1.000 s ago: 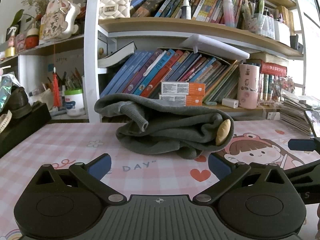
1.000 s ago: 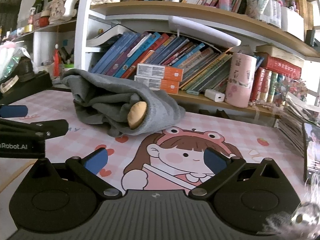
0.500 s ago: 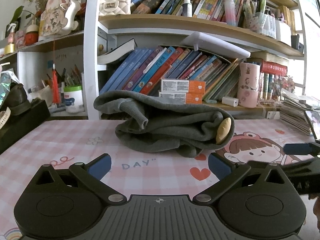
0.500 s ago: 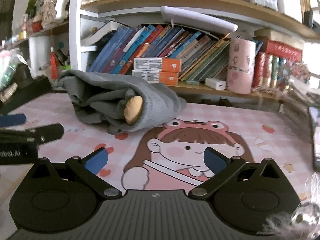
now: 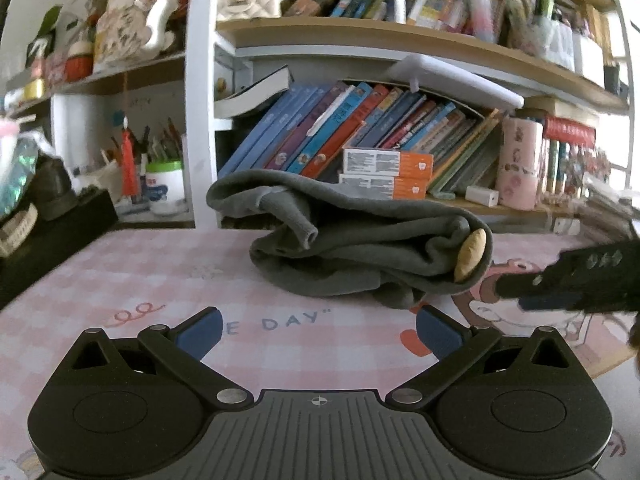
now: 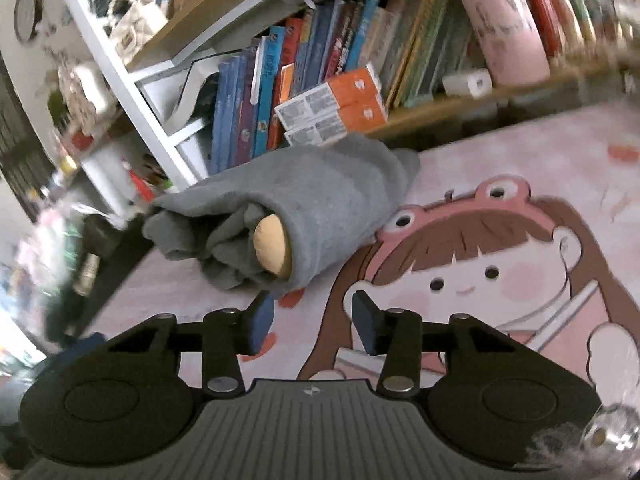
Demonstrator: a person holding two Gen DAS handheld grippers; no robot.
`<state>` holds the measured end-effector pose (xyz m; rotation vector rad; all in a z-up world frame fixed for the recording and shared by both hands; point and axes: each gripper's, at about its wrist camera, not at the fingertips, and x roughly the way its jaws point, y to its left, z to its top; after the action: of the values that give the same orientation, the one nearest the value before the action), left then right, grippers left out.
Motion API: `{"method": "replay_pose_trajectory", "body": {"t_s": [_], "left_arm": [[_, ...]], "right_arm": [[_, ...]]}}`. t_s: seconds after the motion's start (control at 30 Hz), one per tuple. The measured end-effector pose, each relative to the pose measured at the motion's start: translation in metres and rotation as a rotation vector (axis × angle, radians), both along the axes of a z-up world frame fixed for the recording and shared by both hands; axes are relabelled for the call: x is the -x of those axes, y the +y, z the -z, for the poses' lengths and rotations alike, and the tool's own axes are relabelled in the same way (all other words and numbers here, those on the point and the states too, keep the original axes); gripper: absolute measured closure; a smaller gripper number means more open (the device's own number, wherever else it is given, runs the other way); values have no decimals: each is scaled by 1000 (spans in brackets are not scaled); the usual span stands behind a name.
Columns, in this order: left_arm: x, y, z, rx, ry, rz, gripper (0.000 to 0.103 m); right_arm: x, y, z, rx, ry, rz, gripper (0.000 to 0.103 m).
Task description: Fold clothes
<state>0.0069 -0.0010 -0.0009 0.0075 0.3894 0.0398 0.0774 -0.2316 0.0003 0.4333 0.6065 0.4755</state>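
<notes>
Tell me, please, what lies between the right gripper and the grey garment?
Nothing but bare mat. In the right wrist view, the right gripper, empty, sits just short of the grey garment.

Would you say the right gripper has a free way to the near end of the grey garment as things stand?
Probably yes. The right gripper sits just short of the grey garment, with only bare pink mat between them. Its jaws have just been closing and are empty, a gap between the pads. The left gripper stays aside.
</notes>
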Motion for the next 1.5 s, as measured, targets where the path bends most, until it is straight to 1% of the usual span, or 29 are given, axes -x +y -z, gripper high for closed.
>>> {"method": "replay_pose_trajectory", "body": {"t_s": [0.07, 0.17, 0.27, 0.37, 0.4, 0.43, 0.47, 0.5, 0.53, 0.57, 0.6, 0.63, 0.67, 0.73, 0.83, 0.9, 0.93, 0.97, 1.0, 1.03, 1.07, 1.2, 1.23, 1.27, 1.3, 1.37, 1.43, 1.5], "left_arm": [[-1, -8, -1, -27, -21, 15, 0], [-4, -25, -5, -85, -64, 17, 0], [-17, -49, -9, -182, -52, 43, 0], [-28, -73, -11, -272, -69, 81, 0], [-31, -81, -10, -298, -77, 104, 0], [-35, -89, -10, -323, -84, 127, 1], [-39, -96, -8, -355, -83, 146, 4], [-45, -104, -5, -392, -69, 168, 7], [-50, -113, -1, -429, -54, 191, 13], [-56, -121, 2, -466, -39, 213, 23], [-63, -126, 5, -486, -23, 219, 29], [-69, -131, 8, -506, -8, 224, 38], [-75, -133, 9, -507, 8, 224, 41], [-87, -135, 13, -498, 44, 221, 42], [-110, -129, 22, -471, 107, 202, 50], [-119, -124, 25, -450, 119, 194, 50], [-121, -122, 24, -441, 120, 190, 52], [-124, -121, 24, -432, 121, 186, 61], [-126, -117, 19, -399, 132, 189, 68], [-127, -113, 14, -365, 143, 193, 79], [-129, -109, 9, -330, 153, 196, 81], [-129, -69, -48, 24, 115, 173, 86], [-125, -59, -69, 118, 87, 168, 87], [-120, -53, -88, 180, 48, 182, 87], [-112, -50, -104, 221, 8, 203, 87], [-94, -43, -144, 332, -83, 258, 87], [-79, -33, -174, 425, -179, 288, 87], [-67, -17, -191, 515, -276, 264, 87]], "right_arm": [[4, -5, -5, -11, -7, 1, 60], [9, -11, -9, -11, -24, 47, 59], [6, -20, -7, -35, -11, 85, 59], [3, -30, -6, -64, 6, 122, 58], [2, -34, -6, -76, 9, 137, 56], [2, -38, -6, -88, 13, 152, 49], [2, -42, -7, -99, 16, 166, 40], [1, -46, -7, -111, 20, 181, 33], [1, -50, -7, -120, 19, 195, 33], [1, -53, -8, -125, 17, 207, 32], [1, -55, -8, -128, 17, 217, 31], [1, -57, -8, -131, 17, 226, 31], [0, -59, -8, -133, 16, 237, 31], [0, -62, -8, -138, 15, 251, 30], [0, -62, -7, -136, 17, 255, 30], [-1, -60, -6, -126, 19, 248, 29], [-2, -59, -6, -119, 19, 243, 29], [-2, -58, -5, -115, 20, 240, 29], [-2, -57, -4, -111, 21, 237, 29], [-2, -57, -4, -111, 22, 235, 29], [-2, -57, -4, -116, 21, 236, 29], [0, -61, -6, -139, 9, 252, 29], [0, -62, -6, -145, 8, 256, 29], [1, -63, -6, -150, 8, 260, 29], [1, -64, -7, -154, 8, 264, 29], [1, -65, -7, -158, 6, 269, 29], [2, -65, -8, -159, 1, 273, 29], [3, -64, -9, -156, -9, 274, 29]]}}
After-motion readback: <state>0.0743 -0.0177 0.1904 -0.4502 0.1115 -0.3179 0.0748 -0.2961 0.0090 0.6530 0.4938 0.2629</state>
